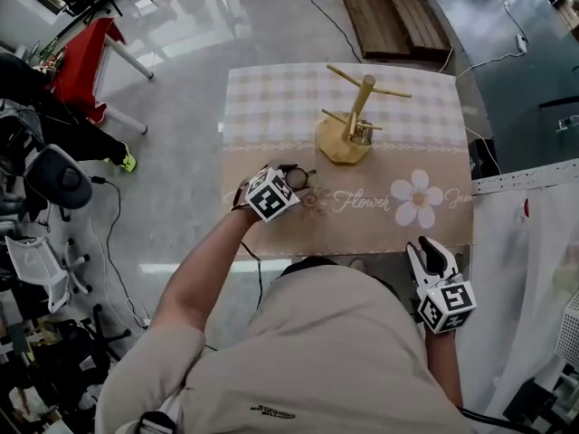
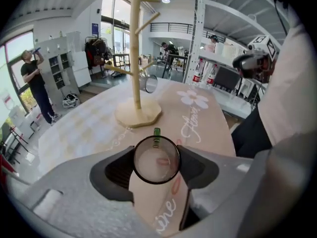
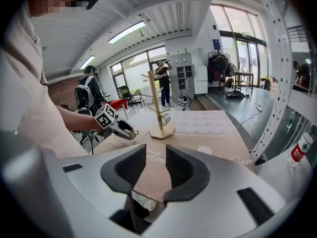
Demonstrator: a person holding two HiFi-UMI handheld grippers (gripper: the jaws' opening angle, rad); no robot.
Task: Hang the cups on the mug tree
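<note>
A wooden mug tree (image 1: pixel 360 107) stands at the far middle of the table, and a clear glass cup (image 1: pixel 362 135) hangs low on it. A second clear cup (image 2: pixel 156 159) with a green handle stands on the tablecloth (image 1: pixel 362 220), nearer me and to the left. My left gripper (image 1: pixel 296 180) has its jaws wide on either side of this cup. The rim fills the gap between the pads, and I see no squeeze on it. My right gripper (image 1: pixel 432 253) hangs off the table's near right corner, open and empty.
The table's near edge runs just in front of my body. A red chair (image 1: pixel 86 57) and office chairs stand on the floor to the left, with planks (image 1: pixel 389 12) beyond the table. A person (image 2: pixel 37 83) stands far off, beside shelves.
</note>
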